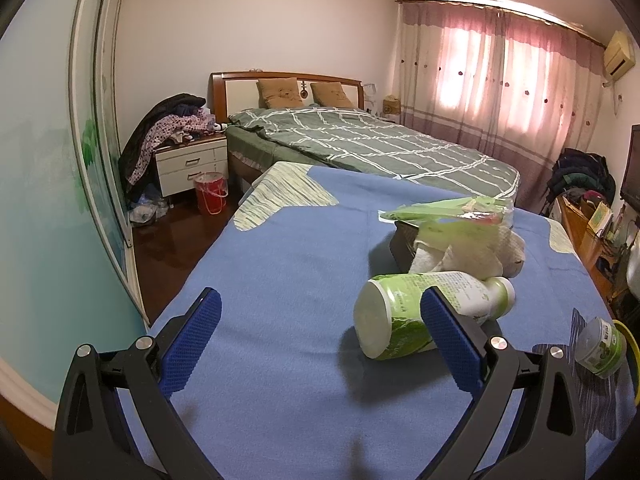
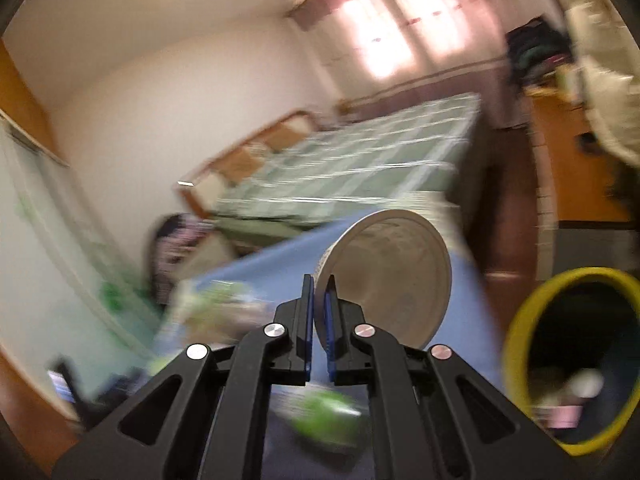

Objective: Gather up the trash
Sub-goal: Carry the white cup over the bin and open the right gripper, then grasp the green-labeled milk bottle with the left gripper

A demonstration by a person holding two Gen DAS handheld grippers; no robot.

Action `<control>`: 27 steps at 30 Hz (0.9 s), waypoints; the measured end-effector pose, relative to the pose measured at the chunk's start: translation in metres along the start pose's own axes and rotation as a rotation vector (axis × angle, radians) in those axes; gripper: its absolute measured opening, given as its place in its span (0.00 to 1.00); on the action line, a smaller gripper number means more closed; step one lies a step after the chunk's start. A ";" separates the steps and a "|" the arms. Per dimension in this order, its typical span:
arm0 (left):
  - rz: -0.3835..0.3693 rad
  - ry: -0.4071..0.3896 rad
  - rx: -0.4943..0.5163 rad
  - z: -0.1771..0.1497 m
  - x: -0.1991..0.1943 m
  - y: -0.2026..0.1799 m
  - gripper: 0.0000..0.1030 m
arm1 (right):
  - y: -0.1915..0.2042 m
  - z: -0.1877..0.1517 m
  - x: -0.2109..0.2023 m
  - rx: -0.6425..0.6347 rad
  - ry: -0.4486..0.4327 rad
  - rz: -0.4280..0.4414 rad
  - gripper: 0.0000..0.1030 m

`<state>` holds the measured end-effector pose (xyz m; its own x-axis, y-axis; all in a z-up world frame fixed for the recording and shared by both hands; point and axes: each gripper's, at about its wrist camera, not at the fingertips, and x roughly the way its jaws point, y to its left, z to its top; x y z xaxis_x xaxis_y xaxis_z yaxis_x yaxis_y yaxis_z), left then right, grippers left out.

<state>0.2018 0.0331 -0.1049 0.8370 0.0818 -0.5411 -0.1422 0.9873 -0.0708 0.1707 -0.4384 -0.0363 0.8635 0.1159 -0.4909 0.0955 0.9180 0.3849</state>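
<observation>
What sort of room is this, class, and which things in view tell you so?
Most likely a home bedroom: a bed with a green checked quilt and two pillows, a white bedside cabinet heaped with clothes, and pink curtains drawn over the window.

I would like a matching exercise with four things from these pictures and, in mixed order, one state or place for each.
Things
1. paper cup
2. bottle
3. bin
4. left gripper

States
A. lying on its side on the blue cloth
B. open, holding nothing
C. pinched at its rim by the right gripper
D. yellow rim, some trash inside

Pairs: 1-C, 2-A, 3-D, 4-B
</observation>
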 end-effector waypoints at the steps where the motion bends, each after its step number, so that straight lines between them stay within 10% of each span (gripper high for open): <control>1: 0.000 0.000 0.002 0.000 0.000 0.000 0.95 | -0.010 -0.003 0.000 -0.002 -0.002 -0.056 0.05; 11: -0.012 -0.025 0.048 -0.001 -0.007 -0.013 0.95 | -0.123 -0.031 0.020 0.128 0.087 -0.434 0.05; 27: -0.135 0.091 0.150 -0.002 0.013 -0.044 0.95 | -0.114 -0.046 0.013 0.155 0.093 -0.523 0.35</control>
<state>0.2181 -0.0098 -0.1103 0.7912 -0.0581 -0.6088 0.0537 0.9982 -0.0256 0.1488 -0.5241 -0.1224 0.6345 -0.3011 -0.7118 0.5779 0.7964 0.1783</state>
